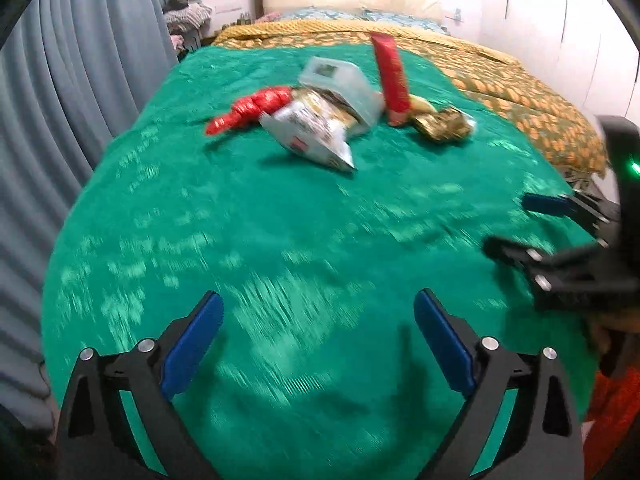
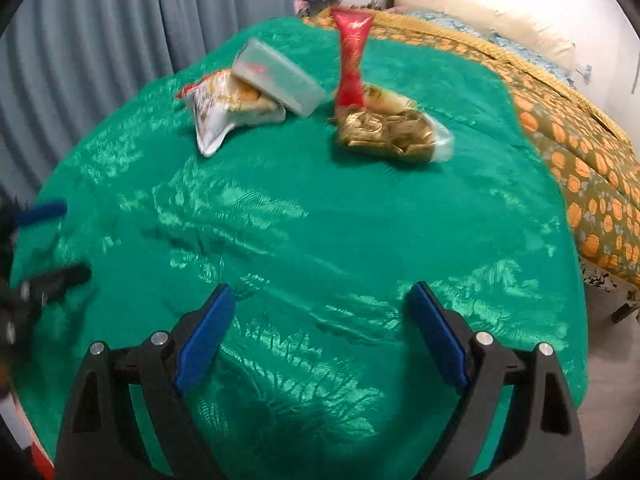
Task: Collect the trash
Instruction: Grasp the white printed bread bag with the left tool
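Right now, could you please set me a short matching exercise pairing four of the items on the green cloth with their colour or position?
Things:
1. box
2. tall wrapper
3. crumpled packet
4. snack bag

Descriptions:
A. gold, lying at the tall wrapper's foot
B. pale and translucent, leaning on the snack bag
C. red, standing upright
D. white and gold, lying partly under the box

Pairs: 1-B, 2-C, 3-A, 4-D

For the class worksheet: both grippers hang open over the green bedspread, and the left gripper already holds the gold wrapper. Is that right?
Not quite. The left gripper holds nothing: its jaws stand open and empty, as the left wrist view shows. The gold wrapper lies on the green bedspread, well ahead of both. The right gripper is open too.
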Available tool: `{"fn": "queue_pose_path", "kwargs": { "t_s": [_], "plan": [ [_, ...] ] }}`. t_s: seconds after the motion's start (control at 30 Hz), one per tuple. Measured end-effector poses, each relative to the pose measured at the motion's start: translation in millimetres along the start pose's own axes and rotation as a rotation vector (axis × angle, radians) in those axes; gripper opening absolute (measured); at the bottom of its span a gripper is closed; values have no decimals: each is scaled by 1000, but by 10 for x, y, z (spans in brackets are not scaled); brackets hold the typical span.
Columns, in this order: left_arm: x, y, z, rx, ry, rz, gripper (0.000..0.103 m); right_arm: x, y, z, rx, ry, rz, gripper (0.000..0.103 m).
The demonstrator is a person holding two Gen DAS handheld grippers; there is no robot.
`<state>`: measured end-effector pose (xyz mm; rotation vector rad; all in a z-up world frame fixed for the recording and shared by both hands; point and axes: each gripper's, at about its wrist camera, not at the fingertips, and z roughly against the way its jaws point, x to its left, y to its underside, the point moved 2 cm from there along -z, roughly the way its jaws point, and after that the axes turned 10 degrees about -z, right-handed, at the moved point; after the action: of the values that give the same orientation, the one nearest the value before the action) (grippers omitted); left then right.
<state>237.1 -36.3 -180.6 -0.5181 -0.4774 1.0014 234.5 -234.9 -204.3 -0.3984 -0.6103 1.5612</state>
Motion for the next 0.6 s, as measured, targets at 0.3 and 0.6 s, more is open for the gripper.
{"fn": "queue_pose_path", "kwargs": {
  "t_s": [0.3, 0.6],
  "plan": [
    [196, -904, -492, -117, -12, -130, 97, -30, 2, -29, 14, -12, -27, 88],
    [92, -1297, -1164, -18, -44, -310, 89, -48, -19, -36, 15, -13, -31, 88]
  ]
}}
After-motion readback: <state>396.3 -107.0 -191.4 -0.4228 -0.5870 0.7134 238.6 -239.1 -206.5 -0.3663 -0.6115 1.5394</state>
